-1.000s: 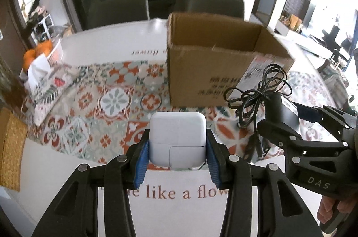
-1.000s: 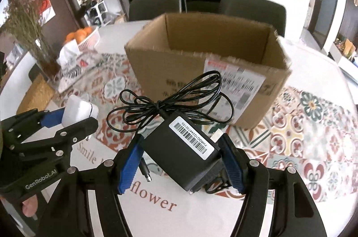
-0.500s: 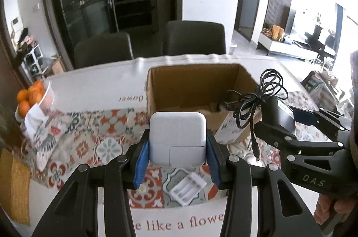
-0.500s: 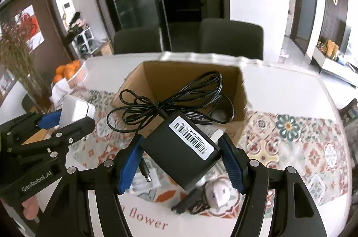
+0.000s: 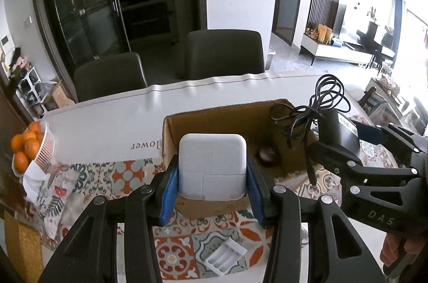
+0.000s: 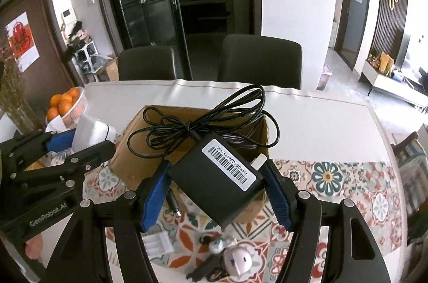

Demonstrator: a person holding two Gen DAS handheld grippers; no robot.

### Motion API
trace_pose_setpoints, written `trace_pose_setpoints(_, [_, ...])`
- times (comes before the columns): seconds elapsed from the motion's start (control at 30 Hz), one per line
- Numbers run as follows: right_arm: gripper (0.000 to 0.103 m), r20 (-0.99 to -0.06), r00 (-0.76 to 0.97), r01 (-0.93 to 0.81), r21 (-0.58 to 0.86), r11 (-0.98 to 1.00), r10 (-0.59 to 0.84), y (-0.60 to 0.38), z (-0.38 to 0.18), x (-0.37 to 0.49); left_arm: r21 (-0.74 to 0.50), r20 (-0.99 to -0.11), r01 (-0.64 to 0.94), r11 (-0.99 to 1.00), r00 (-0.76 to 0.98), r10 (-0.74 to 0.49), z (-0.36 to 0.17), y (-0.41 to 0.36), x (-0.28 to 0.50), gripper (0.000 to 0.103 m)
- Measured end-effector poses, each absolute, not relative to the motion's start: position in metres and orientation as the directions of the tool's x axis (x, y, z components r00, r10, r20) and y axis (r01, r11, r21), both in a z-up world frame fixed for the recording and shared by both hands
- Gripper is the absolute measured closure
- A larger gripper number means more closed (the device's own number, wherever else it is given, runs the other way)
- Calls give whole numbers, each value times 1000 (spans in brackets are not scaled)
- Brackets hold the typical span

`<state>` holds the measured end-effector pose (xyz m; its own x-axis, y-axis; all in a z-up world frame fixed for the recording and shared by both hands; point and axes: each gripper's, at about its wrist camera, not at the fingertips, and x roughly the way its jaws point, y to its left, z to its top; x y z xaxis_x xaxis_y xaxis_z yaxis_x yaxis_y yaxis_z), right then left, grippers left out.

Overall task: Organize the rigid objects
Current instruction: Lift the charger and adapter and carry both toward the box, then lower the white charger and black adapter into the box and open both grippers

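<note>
Since a second ago I have lifted both loads from low by the near side of the cardboard box (image 5: 232, 122) to above its open top, so dropping them in looks next. My left gripper (image 5: 212, 185) jaws clench a smooth white charger (image 5: 212, 165) with rounded corners; my right gripper (image 6: 218, 189) jaws clench a matte black adapter (image 6: 218, 176) trailing its looped cable (image 6: 203, 122).

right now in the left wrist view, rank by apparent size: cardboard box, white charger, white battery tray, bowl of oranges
1. cardboard box
2. white charger, though it sits nearest the camera, which inflates it
3. bowl of oranges and white battery tray: look alike, so unranked
</note>
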<state>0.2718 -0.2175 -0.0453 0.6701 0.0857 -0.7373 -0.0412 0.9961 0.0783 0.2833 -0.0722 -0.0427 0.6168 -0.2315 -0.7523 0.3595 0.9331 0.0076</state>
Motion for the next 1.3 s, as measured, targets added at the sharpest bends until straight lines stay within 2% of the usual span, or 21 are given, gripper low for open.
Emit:
trace_pose_setpoints(0.27, [35, -771, 631, -26, 94, 995, 90, -226, -53, 303, -13, -814, 391, 920, 531, -237, -56, -87, 324, 58])
trace_pose_setpoints(0.53, [35, -814, 575, -16, 93, 996, 85, -229, -72, 328, 5, -868, 378, 926, 462, -184, -82, -95, 349, 58])
trace_pose_setpoints(0.77, [35, -833, 547, -23, 83, 996, 82, -226, -84, 341, 9, -883, 357, 934, 442, -160, -96, -91, 355, 57])
trace_pose_setpoints(0.8, [35, -834, 545, -25, 84, 996, 83, -226, -85, 342, 12, -880, 355, 935, 448, -159, -95, -91, 355, 56])
trace_pose_setpoints(0.9, [35, -838, 539, -27, 85, 996, 86, -225, -86, 345, 32, -868, 341, 940, 476, -143, -91, -86, 354, 42])
trace_pose_setpoints(0.97, [35, -838, 540, -32, 82, 996, 86, -224, -86, 346, 66, -859, 328, 942, 499, -114, -87, -83, 351, 42])
trace_pose_setpoints(1.03, [35, -838, 538, -38, 78, 996, 86, -222, -86, 347, 83, -853, 308, 948, 513, -93, -84, -78, 350, 32])
trace_pose_setpoints(1.1, [35, -840, 536, -46, 74, 996, 87, -219, -86, 348, 101, -839, 272, 957, 540, -65, -80, -70, 347, 26])
trace_pose_setpoints(1.3, [35, -836, 535, -81, 92, 992, 121, -205, -84, 354, 117, -813, 191, 975, 582, -16, -71, -50, 341, 18])
